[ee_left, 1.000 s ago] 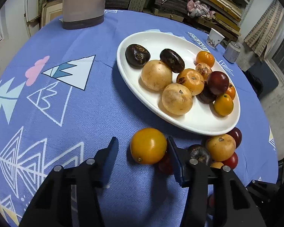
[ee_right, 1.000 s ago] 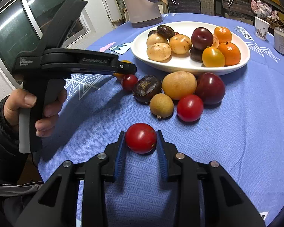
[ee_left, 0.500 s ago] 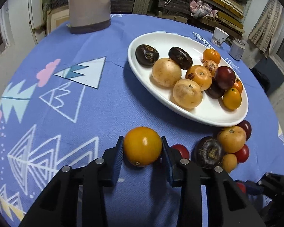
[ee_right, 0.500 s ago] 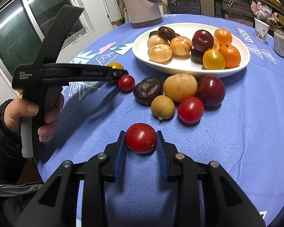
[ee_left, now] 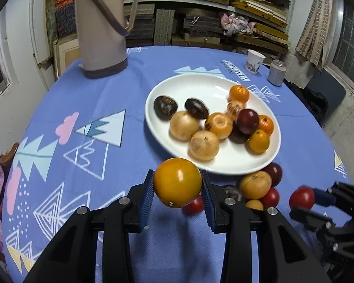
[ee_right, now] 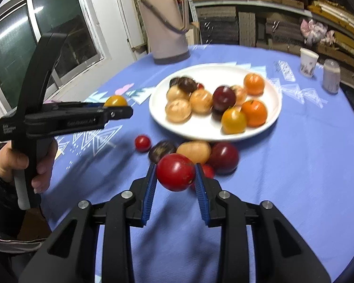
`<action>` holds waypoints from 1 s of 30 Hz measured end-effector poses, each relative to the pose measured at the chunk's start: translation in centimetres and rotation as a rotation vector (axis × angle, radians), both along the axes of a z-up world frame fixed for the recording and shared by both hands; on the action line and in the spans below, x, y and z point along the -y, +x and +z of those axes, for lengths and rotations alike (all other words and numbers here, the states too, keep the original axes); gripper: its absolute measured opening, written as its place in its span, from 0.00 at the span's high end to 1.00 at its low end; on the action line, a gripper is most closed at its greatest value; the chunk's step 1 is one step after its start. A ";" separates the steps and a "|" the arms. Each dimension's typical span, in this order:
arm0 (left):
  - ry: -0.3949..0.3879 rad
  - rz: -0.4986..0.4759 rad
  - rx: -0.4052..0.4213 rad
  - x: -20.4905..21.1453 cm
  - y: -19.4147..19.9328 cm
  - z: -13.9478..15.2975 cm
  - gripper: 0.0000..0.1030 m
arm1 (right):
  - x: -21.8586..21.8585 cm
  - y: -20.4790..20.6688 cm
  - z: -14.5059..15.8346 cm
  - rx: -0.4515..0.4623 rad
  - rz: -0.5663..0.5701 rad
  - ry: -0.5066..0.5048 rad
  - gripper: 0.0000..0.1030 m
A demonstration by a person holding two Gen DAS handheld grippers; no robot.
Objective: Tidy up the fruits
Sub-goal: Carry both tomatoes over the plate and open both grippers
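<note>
My left gripper (ee_left: 177, 186) is shut on a yellow-orange tomato (ee_left: 177, 182) and holds it above the blue cloth, just short of the white plate (ee_left: 200, 87). My right gripper (ee_right: 175, 175) is shut on a red tomato (ee_right: 175, 172), lifted above the cloth near the loose fruits. The plate (ee_right: 214, 70) holds several fruits: tan, dark brown, plum-red and orange. Loose fruits lie in front of it: a small red tomato (ee_right: 142, 143), a dark fruit (ee_right: 161, 149), a tan fruit (ee_right: 194, 151) and a dark red plum (ee_right: 225, 156). The right gripper with its tomato (ee_left: 302, 198) shows in the left wrist view.
A tall beige thermos jug (ee_left: 101, 26) stands at the table's far left. A paper cup (ee_left: 254, 61) and a can (ee_left: 277, 72) stand at the far right edge. Shelves of stacked boards rise behind the table. A window (ee_right: 35, 47) is at the left.
Both grippers have lifted their fruits off the cloth and risen. The left one closed on the yellow-orange tomato a second ago. The views tilted up toward the shelves.
</note>
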State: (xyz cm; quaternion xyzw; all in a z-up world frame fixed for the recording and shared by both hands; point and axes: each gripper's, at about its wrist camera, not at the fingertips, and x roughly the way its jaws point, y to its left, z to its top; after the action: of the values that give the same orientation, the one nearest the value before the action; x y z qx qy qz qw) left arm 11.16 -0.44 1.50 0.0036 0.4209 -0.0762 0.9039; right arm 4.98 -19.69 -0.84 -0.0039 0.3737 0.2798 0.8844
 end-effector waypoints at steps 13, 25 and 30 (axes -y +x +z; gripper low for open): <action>0.005 -0.065 0.008 3.9 5.2 0.9 0.63 | 1.3 6.9 3.6 0.088 -0.083 0.010 0.70; 0.009 -0.050 -0.042 4.3 10.1 -1.3 0.63 | 1.3 14.9 0.6 0.003 -0.129 0.047 0.70; 0.009 -0.065 -0.040 4.7 11.8 -1.6 0.63 | 1.4 17.2 -0.5 -0.039 -0.142 0.075 0.69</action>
State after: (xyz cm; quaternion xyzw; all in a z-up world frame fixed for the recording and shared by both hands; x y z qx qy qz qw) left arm 22.98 -5.12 -0.13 0.0197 0.4389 -0.1039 0.8923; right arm 22.18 -21.05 -1.37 0.0611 0.3796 0.2301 0.8940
